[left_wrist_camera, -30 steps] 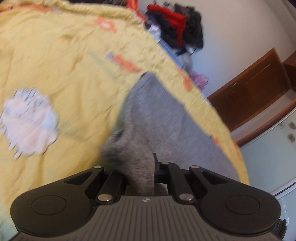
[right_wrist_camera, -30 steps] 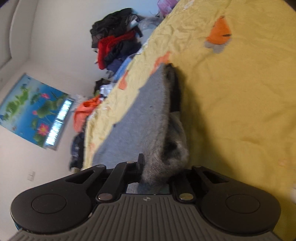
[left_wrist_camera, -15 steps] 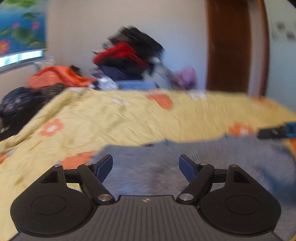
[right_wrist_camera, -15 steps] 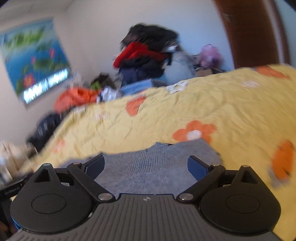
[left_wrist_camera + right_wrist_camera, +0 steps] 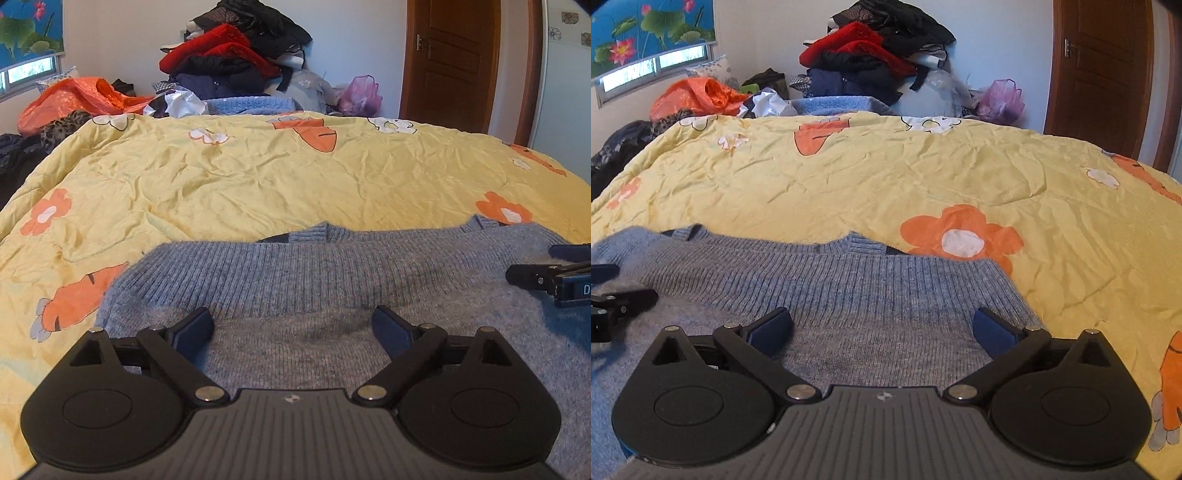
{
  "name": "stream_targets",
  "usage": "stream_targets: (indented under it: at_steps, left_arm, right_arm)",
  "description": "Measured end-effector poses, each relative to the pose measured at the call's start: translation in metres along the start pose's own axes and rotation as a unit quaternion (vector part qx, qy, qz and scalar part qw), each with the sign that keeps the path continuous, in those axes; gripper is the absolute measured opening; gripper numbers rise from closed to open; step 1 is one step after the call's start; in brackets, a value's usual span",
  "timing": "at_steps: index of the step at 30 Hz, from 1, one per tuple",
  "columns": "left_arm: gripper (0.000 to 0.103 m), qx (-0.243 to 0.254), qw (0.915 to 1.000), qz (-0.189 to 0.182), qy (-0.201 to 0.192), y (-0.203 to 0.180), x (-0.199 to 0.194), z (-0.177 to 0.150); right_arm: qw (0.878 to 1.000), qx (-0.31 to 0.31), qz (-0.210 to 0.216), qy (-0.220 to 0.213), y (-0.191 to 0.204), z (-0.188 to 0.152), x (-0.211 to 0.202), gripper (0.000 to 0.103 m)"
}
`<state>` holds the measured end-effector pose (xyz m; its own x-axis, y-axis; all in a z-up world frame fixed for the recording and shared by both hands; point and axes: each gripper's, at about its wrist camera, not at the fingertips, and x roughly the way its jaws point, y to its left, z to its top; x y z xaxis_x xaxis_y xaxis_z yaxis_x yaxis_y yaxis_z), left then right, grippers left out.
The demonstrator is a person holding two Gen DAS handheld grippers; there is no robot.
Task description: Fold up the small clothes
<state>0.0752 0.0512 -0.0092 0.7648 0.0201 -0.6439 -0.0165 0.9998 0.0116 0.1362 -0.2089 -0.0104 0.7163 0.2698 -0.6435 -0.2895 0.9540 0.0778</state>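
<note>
A grey-blue knitted sweater (image 5: 332, 295) is spread flat on the yellow quilt (image 5: 258, 177), at its near edge; the left gripper (image 5: 291, 330) and right gripper (image 5: 882, 328) are poised over it, jaws opening wide, nothing held. The knit is judged soft, light and limp; it is best pinched at its ribbed band (image 5: 831, 280), near the corners.

Grey-blue knit sweater (image 5: 332, 280) — folded, flat on bed

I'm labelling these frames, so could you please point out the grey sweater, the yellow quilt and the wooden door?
grey sweater (image 5: 314, 280): left wrist view, ribbed hem band.
yellow quilt (image 5: 849, 184): right wrist view, bare wrinkled middle.
wooden door (image 5: 450, 62): left wrist view, centre panel.
</note>
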Motion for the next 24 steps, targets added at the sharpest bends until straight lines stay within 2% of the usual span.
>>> stream_targets:
  at_steps: [4, 8, 10, 13, 15, 17, 21, 24]
  left_arm:
    - [0.095, -0.017, 0.999, 0.042, -0.005, 0.005, -0.027, -0.005]
    - [0.095, -0.103, 0.9935, 0.048, -0.009, 0.035, -0.081, -0.027]
    - [0.095, -0.158, 0.9862, 0.051, 0.004, 0.054, -0.103, -0.049]
    - [0.095, -0.242, 0.967, 0.07, 0.034, 0.083, -0.127, -0.089]
    - [0.094, -0.267, 0.9613, 0.066, 0.006, 0.091, -0.149, -0.109]
    - [0.094, -0.273, 0.9594, 0.069, 0.018, 0.09, -0.158, -0.115]
    - [0.094, -0.226, 0.9704, 0.079, 0.031, 0.066, -0.154, -0.11]
    - [0.094, -0.219, 0.9715, 0.082, 0.036, 0.051, -0.144, -0.101]
  right_arm:
    - [1.0, 0.011, 0.01, -0.006, -0.005, 0.002, 0.002, 0.103]
    - [1.0, 0.018, 0.016, -0.011, -0.007, 0.001, 0.0, 0.103]
    - [1.0, 0.019, 0.018, -0.012, -0.007, 0.0, -0.001, 0.103]
    - [0.999, 0.022, 0.021, -0.015, -0.008, 0.0, -0.003, 0.103]
    - [0.999, 0.024, 0.024, -0.016, -0.009, 0.0, -0.003, 0.103]
    - [0.999, 0.025, 0.026, -0.018, -0.01, -0.001, -0.004, 0.103]
    - [0.999, 0.029, 0.031, -0.021, -0.011, -0.001, -0.005, 0.103]
    - [0.999, 0.033, 0.036, -0.024, -0.013, -0.002, -0.007, 0.103]
